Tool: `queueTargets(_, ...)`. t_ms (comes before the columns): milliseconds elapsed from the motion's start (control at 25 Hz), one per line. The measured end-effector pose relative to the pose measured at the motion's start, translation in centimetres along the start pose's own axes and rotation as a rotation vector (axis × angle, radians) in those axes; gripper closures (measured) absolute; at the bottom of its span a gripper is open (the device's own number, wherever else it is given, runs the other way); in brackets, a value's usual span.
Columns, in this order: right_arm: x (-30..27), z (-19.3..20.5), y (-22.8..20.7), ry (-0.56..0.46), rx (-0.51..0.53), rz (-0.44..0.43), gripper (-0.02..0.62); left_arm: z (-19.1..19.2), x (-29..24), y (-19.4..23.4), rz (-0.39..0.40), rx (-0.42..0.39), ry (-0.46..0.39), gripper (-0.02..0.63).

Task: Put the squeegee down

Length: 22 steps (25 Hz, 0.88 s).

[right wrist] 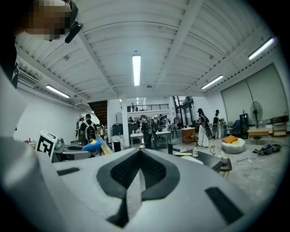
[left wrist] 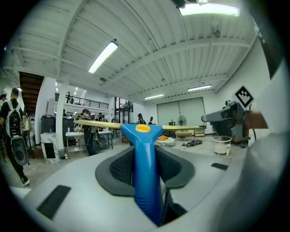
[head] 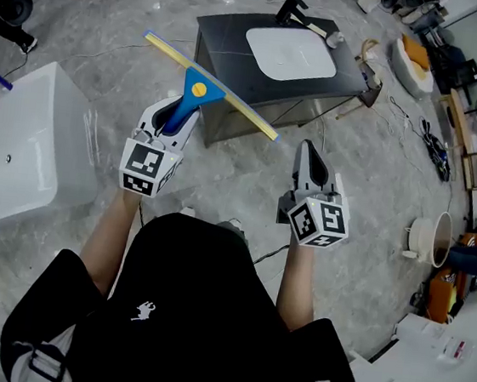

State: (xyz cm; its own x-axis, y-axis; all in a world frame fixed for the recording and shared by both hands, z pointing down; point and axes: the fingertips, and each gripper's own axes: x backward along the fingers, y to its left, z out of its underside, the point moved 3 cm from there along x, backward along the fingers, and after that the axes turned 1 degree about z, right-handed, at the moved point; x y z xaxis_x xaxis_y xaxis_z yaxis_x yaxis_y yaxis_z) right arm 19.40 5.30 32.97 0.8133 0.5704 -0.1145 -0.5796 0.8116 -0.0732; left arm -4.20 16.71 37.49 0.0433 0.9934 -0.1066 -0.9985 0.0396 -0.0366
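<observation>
The squeegee (head: 200, 90) has a blue handle and a long yellow blade, and it hangs in the air in front of the person. My left gripper (head: 179, 112) is shut on the blue handle; in the left gripper view the squeegee (left wrist: 144, 154) stands upright between the black pads (left wrist: 118, 168), with the blade level across the top. My right gripper (head: 308, 149) is held level to the right, shut, with nothing in it. The right gripper view shows its own gripper (right wrist: 139, 156) with the pads met at the tips, and the squeegee (right wrist: 92, 145) off to the left.
A dark cabinet (head: 230, 35) with a white basin (head: 290, 53) and a black faucet (head: 295, 11) stands just beyond the blade. A white tub (head: 12, 151) is at the left, a white bucket (head: 428, 237) at the right. Cables cross the marble floor. People stand far off.
</observation>
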Motion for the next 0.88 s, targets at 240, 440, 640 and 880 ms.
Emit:
queueTargets(240, 0.0, -0.1, 1.0, 0.005, 0.010, -0.007, 0.594, 0.1, 1.0, 0.8, -0.013, 0.008, -0.008, 0.476)
queueTargets(440, 0.1, 0.0, 1.7, 0.008, 0.023, -0.009, 0.594, 0.6, 1.7, 1.0, -0.016, 0.017, -0.010, 0.477)
queueTargets(640, 0.2, 0.3, 2.3, 0.029, 0.035, -0.017, 0.594, 1.3, 2.5, 1.3, -0.027, 0.032, -0.006, 0.477)
queueTargets(880, -0.8, 0.9, 3.1, 0.060, 0.052, -0.053, 0.594, 2.4, 3.3, 2.0, -0.059, 0.057, 0.004, 0.476)
